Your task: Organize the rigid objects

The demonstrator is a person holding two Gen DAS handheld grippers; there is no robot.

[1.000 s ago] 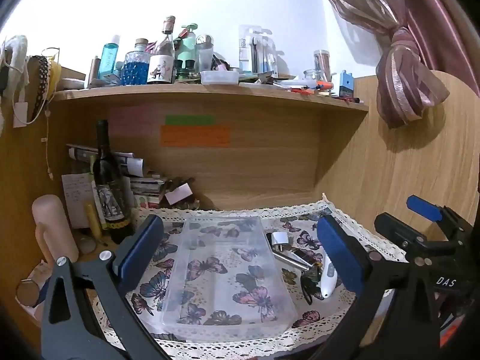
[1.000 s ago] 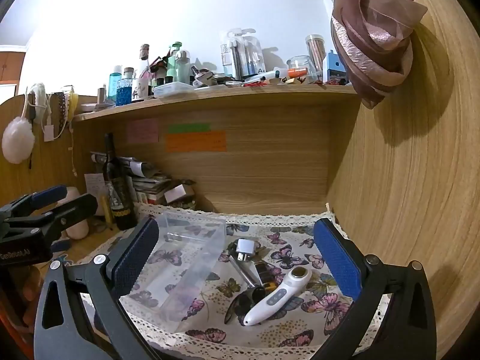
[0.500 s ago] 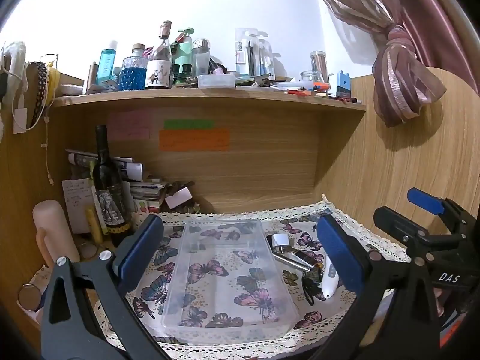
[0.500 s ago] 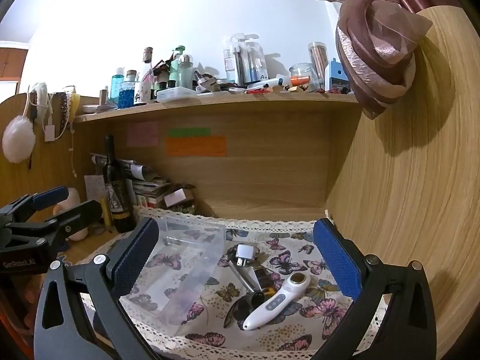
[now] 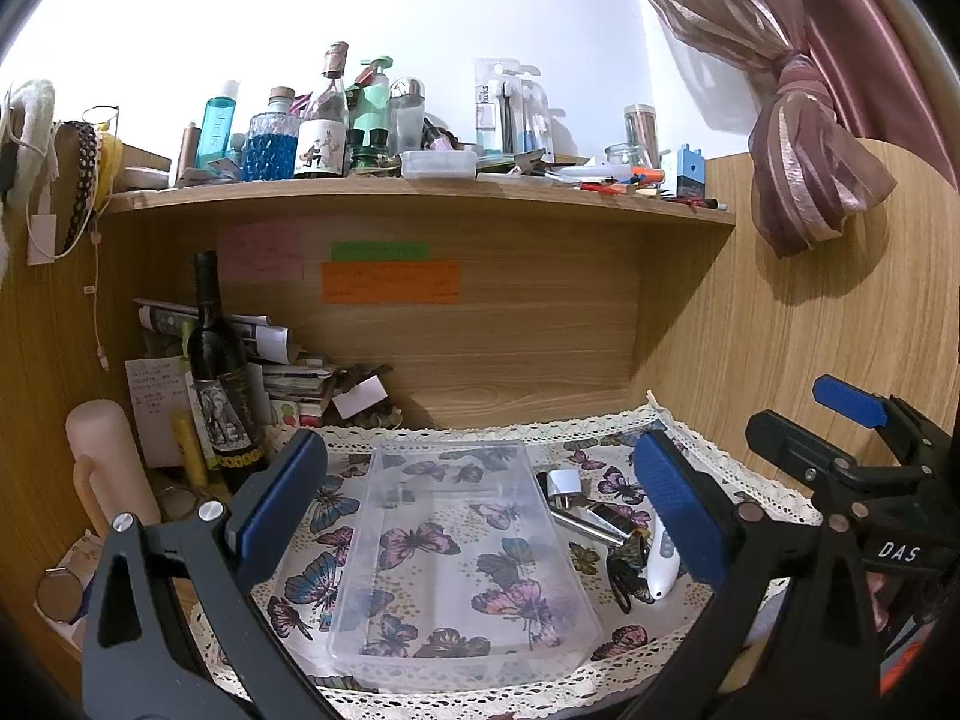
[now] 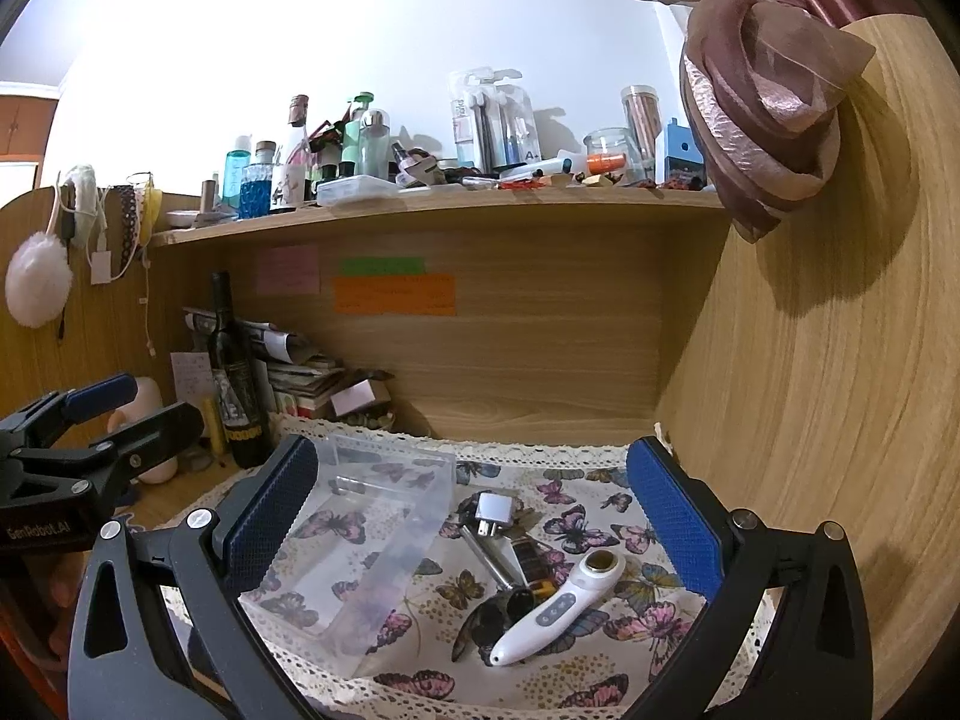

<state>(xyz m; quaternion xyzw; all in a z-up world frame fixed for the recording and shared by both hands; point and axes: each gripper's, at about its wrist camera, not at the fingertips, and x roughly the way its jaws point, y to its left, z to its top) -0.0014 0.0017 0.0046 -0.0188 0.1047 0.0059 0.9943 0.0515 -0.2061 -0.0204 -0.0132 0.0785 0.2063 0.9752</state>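
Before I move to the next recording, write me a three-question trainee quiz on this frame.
1. True or false: the clear tray already holds a loose item.
2. Multiple choice: the white handheld device lies where relative to the tray? A) inside it B) on the cloth to its right C) up on the shelf
3. Fill in: both the left gripper and the right gripper are ____.

Key
1. False; only the butterfly cloth shows through it.
2. B
3. open, with nothing between the fingers.
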